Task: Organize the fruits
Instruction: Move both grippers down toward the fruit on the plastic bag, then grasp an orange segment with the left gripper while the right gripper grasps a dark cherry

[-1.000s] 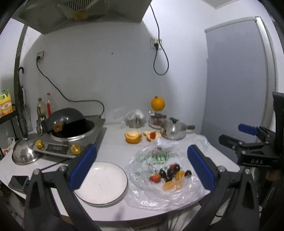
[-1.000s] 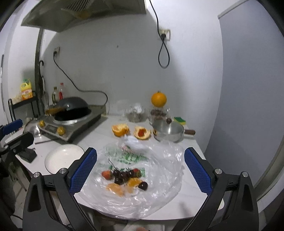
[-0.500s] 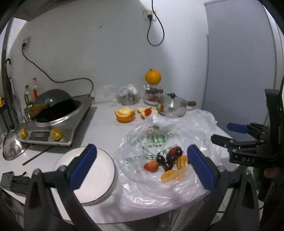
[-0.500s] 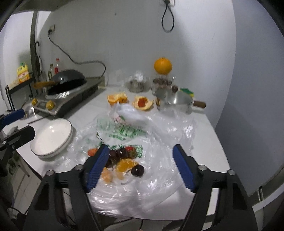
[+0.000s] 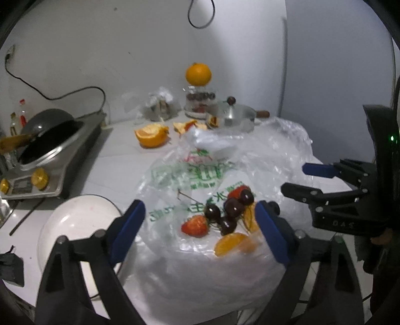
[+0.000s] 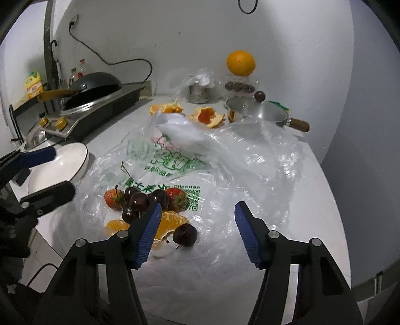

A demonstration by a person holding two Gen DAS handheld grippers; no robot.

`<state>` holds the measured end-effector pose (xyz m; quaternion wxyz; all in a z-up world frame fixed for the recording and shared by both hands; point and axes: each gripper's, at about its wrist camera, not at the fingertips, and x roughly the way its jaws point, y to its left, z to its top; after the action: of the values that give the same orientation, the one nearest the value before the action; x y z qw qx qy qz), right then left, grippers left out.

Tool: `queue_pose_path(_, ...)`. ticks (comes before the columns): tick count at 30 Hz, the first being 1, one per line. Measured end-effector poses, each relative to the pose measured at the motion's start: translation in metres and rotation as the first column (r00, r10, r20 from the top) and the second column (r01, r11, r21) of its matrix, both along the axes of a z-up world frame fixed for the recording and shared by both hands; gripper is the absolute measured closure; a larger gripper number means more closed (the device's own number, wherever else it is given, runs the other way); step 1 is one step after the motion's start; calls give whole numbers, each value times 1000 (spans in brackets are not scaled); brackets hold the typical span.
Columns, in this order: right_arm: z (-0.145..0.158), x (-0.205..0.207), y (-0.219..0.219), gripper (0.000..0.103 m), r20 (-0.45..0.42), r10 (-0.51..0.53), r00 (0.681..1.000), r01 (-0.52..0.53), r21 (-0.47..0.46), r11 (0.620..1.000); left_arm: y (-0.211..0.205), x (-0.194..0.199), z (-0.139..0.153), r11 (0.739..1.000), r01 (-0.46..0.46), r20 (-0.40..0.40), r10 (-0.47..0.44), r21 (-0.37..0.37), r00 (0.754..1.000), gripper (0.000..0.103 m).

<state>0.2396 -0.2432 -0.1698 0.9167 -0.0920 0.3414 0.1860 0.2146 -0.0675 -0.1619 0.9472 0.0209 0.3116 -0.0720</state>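
fruit (image 6: 150, 207) lies loose on the plastic bag (image 6: 225, 162) at the desk edge, beside the white plate (image 6: 62, 162). both grippers, left gripper (image 5: 197, 225) and right gripper (image 6: 197, 230), are closing, pinching nothing yet. best take one cherry (image 6: 185, 235) cleanly, without snagging plastic.

A plain white wall (image 6: 190, 32) stands behind a white bench (image 6: 312, 180), which has a curved front edge. A socket (image 6: 74, 18) sits high on the wall at left, its black cable (image 6: 125, 61) drooping down to a cooker (image 6: 100, 105) at the bench's back left. A second black cable (image 5: 201, 17) hangs in a loop higher up. To the right a grey panel (image 5: 332, 75) meets the wall. The light is dim and cool.
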Motion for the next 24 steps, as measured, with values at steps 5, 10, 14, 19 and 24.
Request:
queue_pose_path(5,-13,5,4,42,-27,21,999,-21,-11,1000,-10,11,-17,999,49,-55,-49,-2,997,29)
queue_pose_path(10,-25,6,5,42,-67,45,997,-46,-22,999,-18,21,-42,995,97,-157,-98,-14,983,48)
queue_pose_path(14,-33,2,9,42,-95,72,993,-76,-33,997,-27,20,-58,990,140,-221,-134,12,966,50)
queue_pose_path(19,-44,0,9,42,-125,84,989,-90,-48,995,-34,16,-69,985,169,-261,-156,30,953,50)
queue_pose_path(24,-50,1,6,42,-136,90,987,-97,-48,994,-37,15,-74,982,179,-266,-158,56,951,49)
